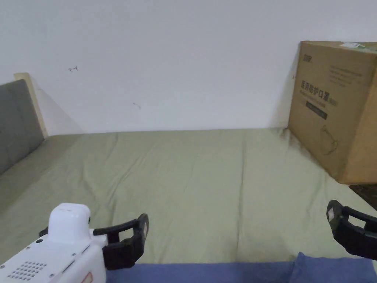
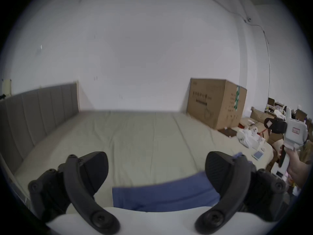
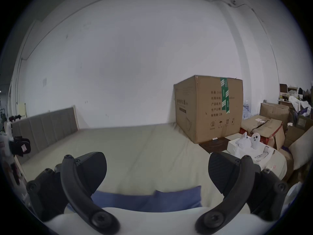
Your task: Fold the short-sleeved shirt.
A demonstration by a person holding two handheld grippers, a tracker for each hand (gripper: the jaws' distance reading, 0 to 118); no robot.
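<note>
One blue short-sleeved shirt (image 1: pixel 235 272) is lying flat along the near edge of the bed (image 1: pixel 191 191), on the pale green sheet, with a short sleeve lapping up at its right end. We are holding both tools low over that near edge. We are keeping the left gripper (image 2: pixel 156 169) just above the shirt's left part, its jaws spread wide with nothing between them but the blue cloth showing below. We are holding the right gripper (image 3: pixel 157 170) over the shirt's right part, its jaws equally wide apart and gripping nothing. Beyond the shirt, the sheet is running back, lightly creased, to a white wall (image 1: pixel 176 62). A grey padded headboard (image 1: pixel 16 121) is standing at the left end of the bed, and a large cardboard box (image 1: pixel 331 110) is sitting on the far right corner against the wall.
</note>
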